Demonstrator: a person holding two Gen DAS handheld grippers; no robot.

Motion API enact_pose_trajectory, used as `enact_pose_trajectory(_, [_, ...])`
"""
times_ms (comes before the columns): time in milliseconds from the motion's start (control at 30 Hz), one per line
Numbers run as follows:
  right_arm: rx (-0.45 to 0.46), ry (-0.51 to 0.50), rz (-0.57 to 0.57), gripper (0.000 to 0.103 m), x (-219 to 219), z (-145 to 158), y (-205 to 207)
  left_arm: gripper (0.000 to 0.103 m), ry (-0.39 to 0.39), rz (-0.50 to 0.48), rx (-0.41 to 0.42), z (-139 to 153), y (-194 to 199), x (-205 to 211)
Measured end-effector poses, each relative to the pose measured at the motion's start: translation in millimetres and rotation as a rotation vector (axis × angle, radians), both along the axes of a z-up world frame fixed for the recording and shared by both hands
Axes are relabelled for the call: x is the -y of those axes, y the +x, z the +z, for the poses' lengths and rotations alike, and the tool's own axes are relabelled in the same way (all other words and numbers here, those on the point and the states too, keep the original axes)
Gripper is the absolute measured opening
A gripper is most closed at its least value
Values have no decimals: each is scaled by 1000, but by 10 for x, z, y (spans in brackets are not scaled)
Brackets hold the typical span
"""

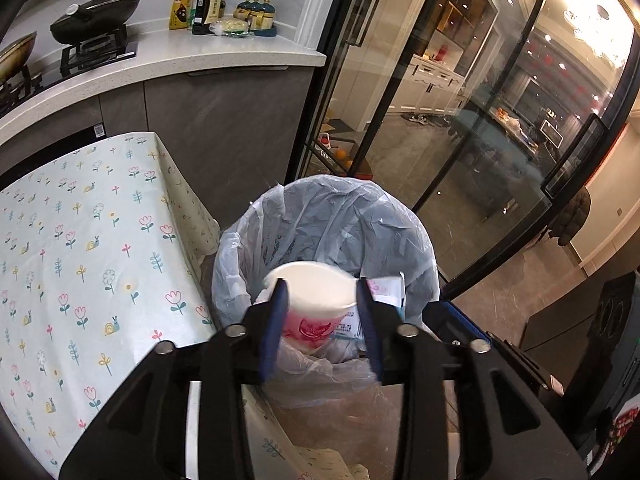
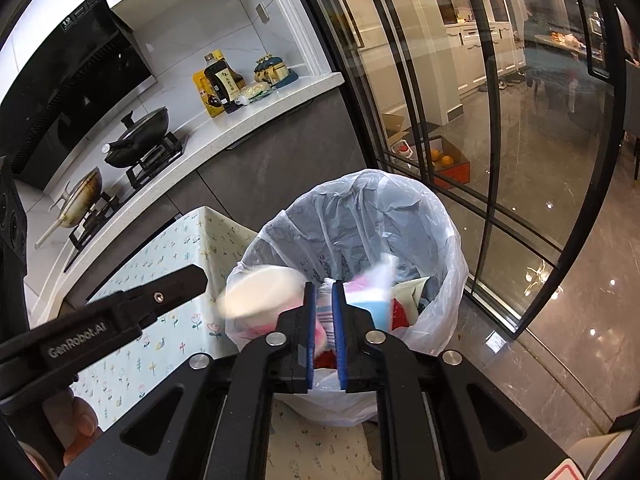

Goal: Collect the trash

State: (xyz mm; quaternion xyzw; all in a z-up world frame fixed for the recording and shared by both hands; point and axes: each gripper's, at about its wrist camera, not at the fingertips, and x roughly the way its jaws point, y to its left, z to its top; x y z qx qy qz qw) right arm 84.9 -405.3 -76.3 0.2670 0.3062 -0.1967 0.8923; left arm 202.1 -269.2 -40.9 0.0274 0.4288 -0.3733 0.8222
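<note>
A trash bin lined with a clear plastic bag (image 1: 320, 208) stands beside the table; it also shows in the right wrist view (image 2: 400, 200). My left gripper (image 1: 322, 292) is over the bin, its blue fingers wide apart. A white paper cup with pink print (image 1: 316, 300) sits between them, blurred, and I cannot tell whether the pads touch it. In the right wrist view the cup (image 2: 260, 292) is blurred over the bin's left rim. My right gripper (image 2: 324, 292) is over the bin with a narrow gap, and a pink and white wrapper (image 2: 322, 320) is between its pads. Other wrappers (image 2: 400, 296) lie in the bin.
A table with a flowered cloth (image 1: 80, 260) is left of the bin. Behind it, a kitchen counter (image 1: 200, 56) holds pans, bottles and jars. Black-framed glass doors (image 1: 460, 140) stand behind and to the right of the bin. Grey tiled floor (image 2: 540, 360) lies on the right.
</note>
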Motion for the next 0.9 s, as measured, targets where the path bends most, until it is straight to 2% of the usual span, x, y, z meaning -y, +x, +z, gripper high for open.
enact_pose_trajectory(100, [14, -1, -11, 27, -1, 24, -34, 49, -13, 15, 9, 50, -4, -58])
enact_pose_trajectory(200, [20, -17, -11, 38, -32, 54, -41, 52, -20, 28, 22, 92, -13, -106])
enact_pose_trajectory(400, [-1, -49, 15, 44, -110, 105, -45, 56, -18, 61, 45, 140, -46, -220])
enact_pose_trajectory(567, [-42, -92, 49, 51, -241, 161, -86, 58, 13, 98, 97, 201, -147, -356])
enact_pose_trajectory(633, [-64, -115, 55, 60, -313, 202, -123, 60, 25, 123, 116, 242, -193, -427])
enact_pose_trajectory(700, [-81, -125, 65, 68, -384, 231, -161, 67, 27, 147, 126, 284, -244, -506])
enact_pose_trajectory(900, [-122, -200, 75, 84, -548, 361, -284, 80, 69, 215, 197, 421, -449, -698])
